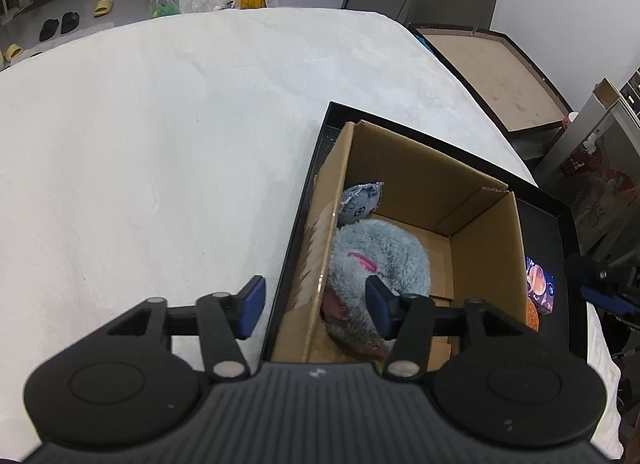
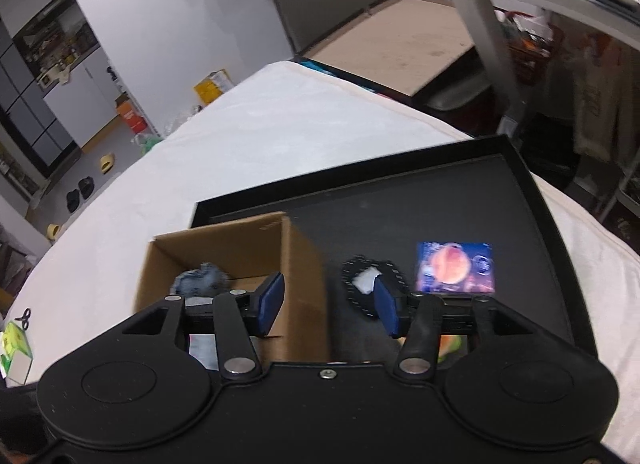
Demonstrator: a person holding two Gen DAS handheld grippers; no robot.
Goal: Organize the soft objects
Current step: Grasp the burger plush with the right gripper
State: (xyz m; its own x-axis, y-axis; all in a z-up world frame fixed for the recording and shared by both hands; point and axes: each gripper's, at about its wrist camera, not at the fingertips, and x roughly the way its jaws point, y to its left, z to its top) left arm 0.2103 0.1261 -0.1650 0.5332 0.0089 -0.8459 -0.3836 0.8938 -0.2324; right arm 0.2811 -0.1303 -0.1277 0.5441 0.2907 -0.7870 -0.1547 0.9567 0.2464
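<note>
- Left gripper (image 1: 315, 306), fingers apart and empty, hangs over the fluffy grey plush toy (image 1: 376, 260) inside the brown cardboard box (image 1: 486, 248).
- Right gripper (image 2: 328, 302) (also spread, empty) points at the black tray (image 2: 460, 200); likely nearer its remaining pieces.

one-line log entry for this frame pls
left gripper: open, empty | right gripper: open, empty | grey plush: in cardboard box | box in black tray
</note>
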